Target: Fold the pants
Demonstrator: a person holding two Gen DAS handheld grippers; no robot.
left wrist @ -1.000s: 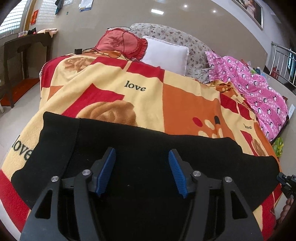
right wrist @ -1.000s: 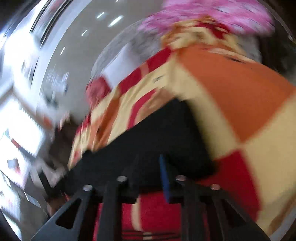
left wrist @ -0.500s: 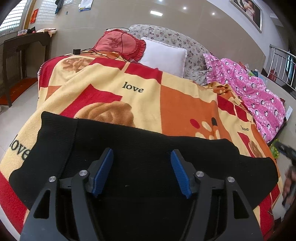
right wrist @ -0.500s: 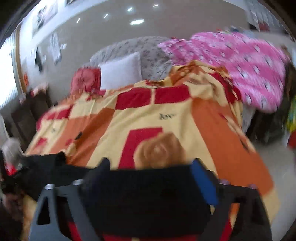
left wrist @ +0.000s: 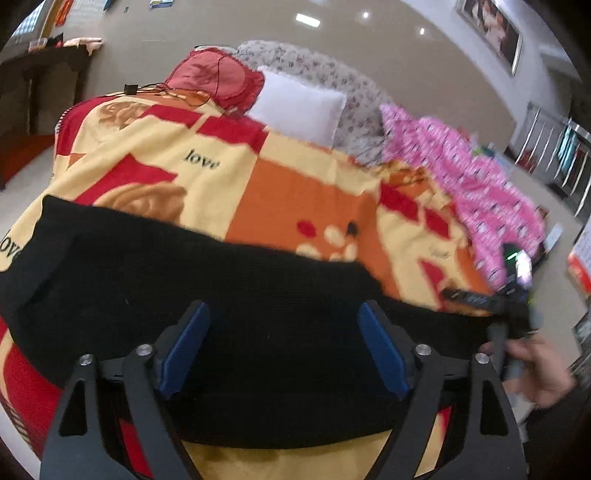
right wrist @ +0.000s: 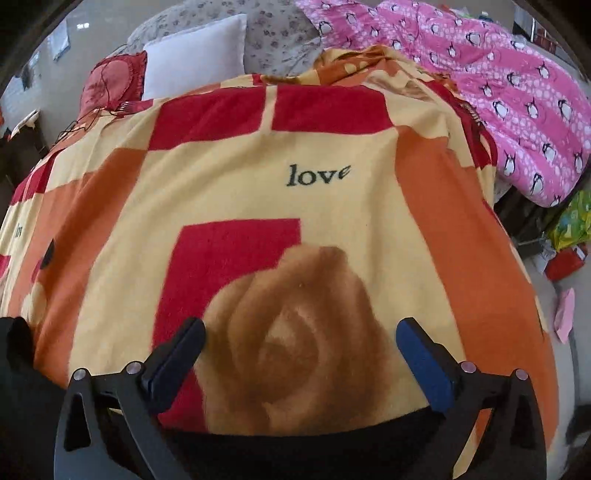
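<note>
The black pants (left wrist: 221, 280) lie flat across the near end of the patterned blanket (left wrist: 303, 199). My left gripper (left wrist: 282, 310) hangs over their middle. Its jaws are opening and the blue pads touch no cloth. In the right wrist view my right gripper (right wrist: 301, 326) is over the blanket's brown rose (right wrist: 291, 343), its jaws opening wide with nothing between them. The pants (right wrist: 295, 446) show only as a black strip under its fingers and a black bulge at the lower left. A hand (left wrist: 543, 369) holding the right gripper appears blurred at the right edge of the left wrist view.
At the bed's head lie a red cushion (left wrist: 218, 79), a white pillow (left wrist: 295, 105) and a floral pillow (right wrist: 280, 33). A pink penguin-print quilt (right wrist: 509, 96) is heaped on the right side. A dark table (left wrist: 40, 85) stands at the far left, and bags (right wrist: 569, 229) sit on the floor at right.
The right gripper has let go of the pants' end, opened wide and swung round to face up the bed. The left gripper's jaws have widened. The right hand has come into the left view.
</note>
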